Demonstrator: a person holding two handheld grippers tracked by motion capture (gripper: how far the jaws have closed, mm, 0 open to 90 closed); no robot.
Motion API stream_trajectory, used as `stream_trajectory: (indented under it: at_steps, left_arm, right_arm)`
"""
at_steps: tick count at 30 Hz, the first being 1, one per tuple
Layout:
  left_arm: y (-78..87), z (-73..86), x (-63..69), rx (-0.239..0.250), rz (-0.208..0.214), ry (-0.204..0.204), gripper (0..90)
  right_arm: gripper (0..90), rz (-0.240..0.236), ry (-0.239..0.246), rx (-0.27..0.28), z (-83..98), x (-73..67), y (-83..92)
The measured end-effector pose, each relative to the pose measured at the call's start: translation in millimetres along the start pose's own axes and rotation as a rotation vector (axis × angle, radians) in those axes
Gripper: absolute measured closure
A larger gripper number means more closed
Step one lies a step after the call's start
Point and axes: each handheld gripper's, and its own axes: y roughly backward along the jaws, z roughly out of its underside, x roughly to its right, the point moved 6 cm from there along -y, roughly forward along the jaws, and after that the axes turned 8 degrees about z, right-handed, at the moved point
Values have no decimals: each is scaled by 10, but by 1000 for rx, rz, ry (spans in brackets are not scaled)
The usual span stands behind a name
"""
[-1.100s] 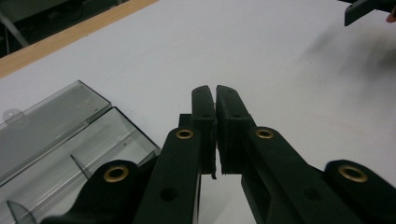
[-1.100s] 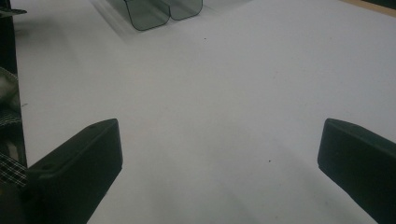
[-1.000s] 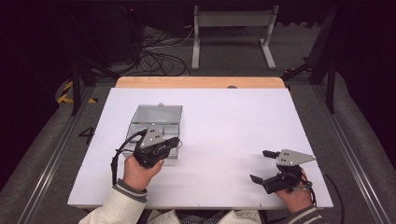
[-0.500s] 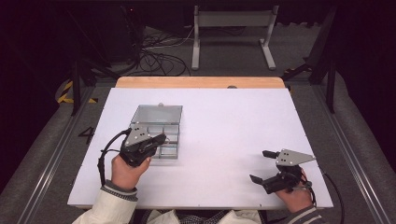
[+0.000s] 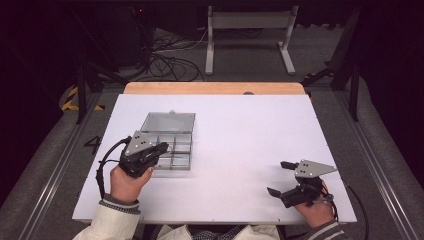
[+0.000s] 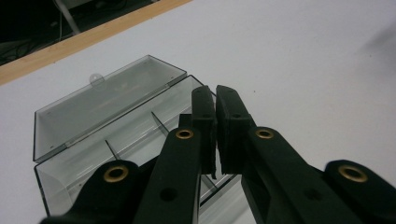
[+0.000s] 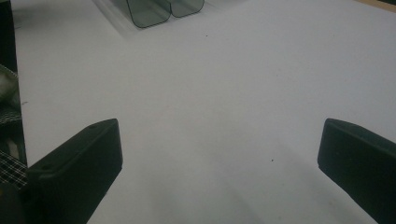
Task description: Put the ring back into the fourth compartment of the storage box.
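Over the clear plastic compartment box [image 5: 169, 145] with its lid open, the left claw [image 5: 162, 148] hangs clenched and empty; a careless nudge could slide the light box across the white worktop [image 5: 240, 130]. Right claw [image 5: 278, 177] rests released.

left claw [image 5: 161, 148] over clear box [image 5: 170, 142], right claw [image 5: 281, 177] apart

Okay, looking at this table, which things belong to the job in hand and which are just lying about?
In the job:
- clear compartment box, lid open
- left claw, shut, at the box's near edge
- right claw, open, apart from the box

Lying about:
- metal stand behind the table
- cables on the floor
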Motion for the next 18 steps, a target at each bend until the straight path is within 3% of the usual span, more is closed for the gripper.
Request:
stream_trajectory:
  at_steps: [6, 14, 18]
  left_arm:
    - [17, 25, -46, -23, -26, -15, 868]
    - [57, 125, -195, -30, -22, 50, 867]
    - [73, 197, -299, -42, -51, 69, 867]
  right_arm:
    - [6, 0, -2, 0, 1, 1, 0]
    - [6, 1, -6, 1, 1, 3, 1]
    - [6, 1, -3, 0, 1, 1, 0]
